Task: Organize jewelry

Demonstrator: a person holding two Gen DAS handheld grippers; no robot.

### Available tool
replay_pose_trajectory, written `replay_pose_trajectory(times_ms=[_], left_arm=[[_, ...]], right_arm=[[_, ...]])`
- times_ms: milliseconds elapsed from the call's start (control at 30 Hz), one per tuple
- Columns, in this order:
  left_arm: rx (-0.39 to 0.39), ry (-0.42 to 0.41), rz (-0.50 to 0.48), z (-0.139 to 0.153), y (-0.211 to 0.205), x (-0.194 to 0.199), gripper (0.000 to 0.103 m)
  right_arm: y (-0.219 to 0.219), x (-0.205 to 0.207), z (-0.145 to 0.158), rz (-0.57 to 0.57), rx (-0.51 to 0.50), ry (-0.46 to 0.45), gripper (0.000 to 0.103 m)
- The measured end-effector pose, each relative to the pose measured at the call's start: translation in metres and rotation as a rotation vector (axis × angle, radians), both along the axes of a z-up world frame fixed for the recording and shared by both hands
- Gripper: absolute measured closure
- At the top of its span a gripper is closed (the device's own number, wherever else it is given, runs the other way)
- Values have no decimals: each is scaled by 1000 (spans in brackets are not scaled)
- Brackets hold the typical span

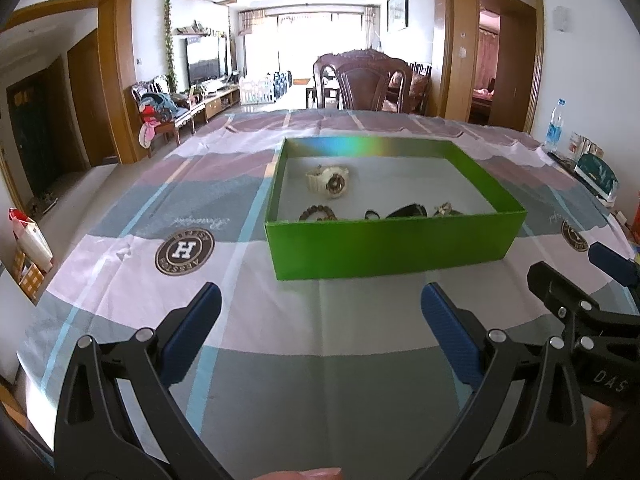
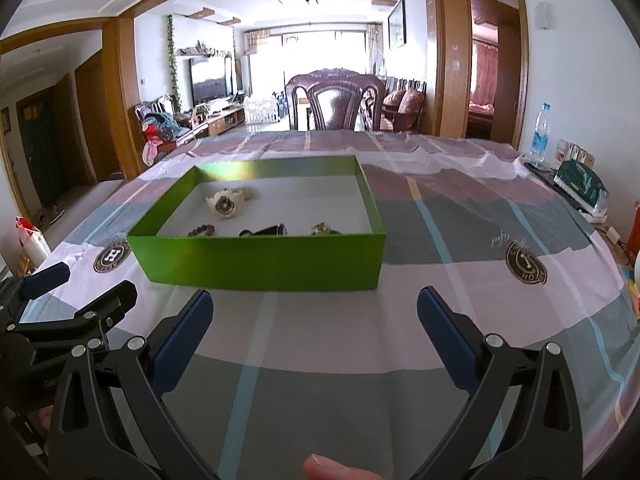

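Observation:
A green box [image 1: 392, 244] stands open on the cloth-covered table, also in the right wrist view [image 2: 260, 260]. Inside lie a cream watch [image 1: 329, 181] [image 2: 225, 201], a brown bead bracelet [image 1: 318, 213] [image 2: 202, 231], a dark watch or band [image 1: 406, 211] [image 2: 266, 231] and a small gold piece [image 1: 446, 210] [image 2: 323, 229]. My left gripper [image 1: 322, 300] is open and empty, short of the box. My right gripper [image 2: 316, 306] is open and empty, short of the box, and shows at the right edge of the left wrist view [image 1: 576, 268].
The patterned tablecloth [image 1: 160, 208] covers the table. A water bottle [image 2: 540, 136], small cartons and a green packet [image 2: 580, 188] stand at the right edge. A dark wooden chair [image 2: 334, 104] stands behind the far edge.

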State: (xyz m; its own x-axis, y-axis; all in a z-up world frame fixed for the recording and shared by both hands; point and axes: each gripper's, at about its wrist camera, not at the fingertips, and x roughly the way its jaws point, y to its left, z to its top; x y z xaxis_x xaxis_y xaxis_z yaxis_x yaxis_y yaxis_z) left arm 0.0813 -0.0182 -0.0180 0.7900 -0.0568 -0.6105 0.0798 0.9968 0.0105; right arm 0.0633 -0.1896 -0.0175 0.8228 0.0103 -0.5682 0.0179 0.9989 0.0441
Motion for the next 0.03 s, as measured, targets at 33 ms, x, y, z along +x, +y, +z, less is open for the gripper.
replay_pose_trajectory(times_ms=[33], left_arm=[[0, 16, 0, -4, 0, 3, 4]], right_arm=[[-1, 4, -4, 3, 4, 28, 3]])
